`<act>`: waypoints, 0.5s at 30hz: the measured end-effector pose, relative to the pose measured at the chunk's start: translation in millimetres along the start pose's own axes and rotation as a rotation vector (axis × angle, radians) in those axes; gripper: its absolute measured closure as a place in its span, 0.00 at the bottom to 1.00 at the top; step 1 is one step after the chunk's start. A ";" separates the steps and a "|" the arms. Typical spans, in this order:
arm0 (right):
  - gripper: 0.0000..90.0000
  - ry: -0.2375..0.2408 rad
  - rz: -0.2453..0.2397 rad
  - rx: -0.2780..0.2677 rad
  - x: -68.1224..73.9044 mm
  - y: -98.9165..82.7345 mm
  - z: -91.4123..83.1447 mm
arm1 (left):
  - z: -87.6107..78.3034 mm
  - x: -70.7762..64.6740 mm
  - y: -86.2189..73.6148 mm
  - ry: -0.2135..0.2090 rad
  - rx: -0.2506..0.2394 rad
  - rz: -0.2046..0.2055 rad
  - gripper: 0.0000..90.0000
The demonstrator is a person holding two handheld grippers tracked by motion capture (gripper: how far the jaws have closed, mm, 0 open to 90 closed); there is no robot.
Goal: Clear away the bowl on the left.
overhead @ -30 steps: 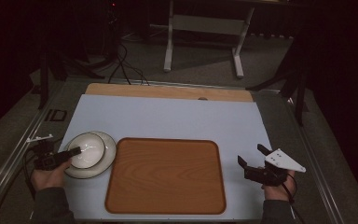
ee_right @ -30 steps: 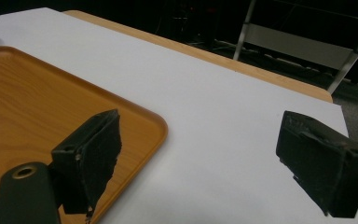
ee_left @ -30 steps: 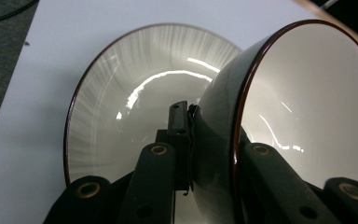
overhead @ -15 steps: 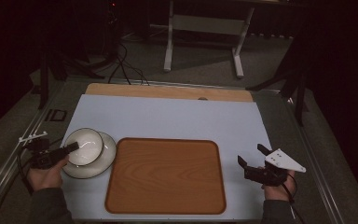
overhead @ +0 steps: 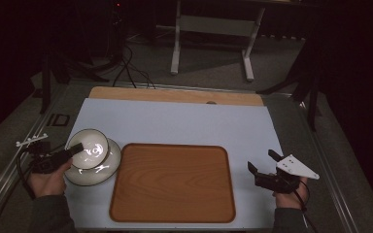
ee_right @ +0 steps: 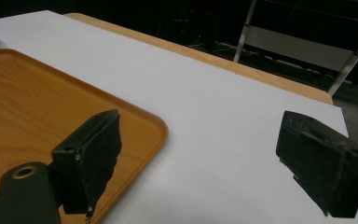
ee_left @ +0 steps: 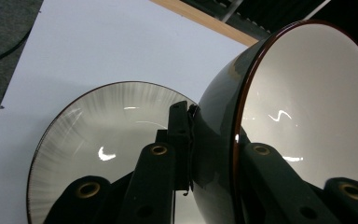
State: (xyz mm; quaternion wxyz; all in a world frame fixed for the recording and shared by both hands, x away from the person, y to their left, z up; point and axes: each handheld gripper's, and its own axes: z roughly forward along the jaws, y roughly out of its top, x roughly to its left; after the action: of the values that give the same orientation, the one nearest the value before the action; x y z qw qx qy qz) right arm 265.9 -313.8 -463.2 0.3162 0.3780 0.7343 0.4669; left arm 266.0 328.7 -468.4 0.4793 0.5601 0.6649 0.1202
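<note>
Left gripper (overhead: 76,148) pinching bowl (overhead: 89,149) by its rim w/ one jaw inside, tilted over the plate (overhead: 108,168) near tabletop's left edge, so a slip = bowl cracks down onto it; right gripper (overhead: 264,166) idles, jaws spread.

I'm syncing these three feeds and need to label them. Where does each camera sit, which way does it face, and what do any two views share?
High view: above the person's side of the table, looking forward and down; both forearms, left claw and right claw show.
Left gripper view: rides the left claw, looking along its jaws clamped on the bowl rim, above the plate.
Right gripper view: rides the right claw, looking across the tray corner; jaws apart.
Shared: the high view also shows bowl, plate and tray.
</note>
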 end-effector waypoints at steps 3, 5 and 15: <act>0.15 -0.001 0.000 0.000 0.1 0.0 0.0 | 0.1 -3.7 0.8 -0.006 -0.001 0.009 0.90; 0.15 -0.001 -0.001 0.000 0.0 0.0 0.0 | 0.2 -5.9 1.1 -0.014 -0.004 0.014 0.90; 0.15 0.000 0.000 -0.001 -0.1 -0.1 0.1 | 1.7 -18.4 1.6 -0.016 -0.007 0.039 0.90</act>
State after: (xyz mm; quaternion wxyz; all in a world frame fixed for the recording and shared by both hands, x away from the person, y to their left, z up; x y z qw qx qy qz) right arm 266.0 -313.9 -463.3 0.3164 0.3780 0.7341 0.4670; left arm 266.8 312.8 -458.9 0.4842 0.5722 0.6495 0.1274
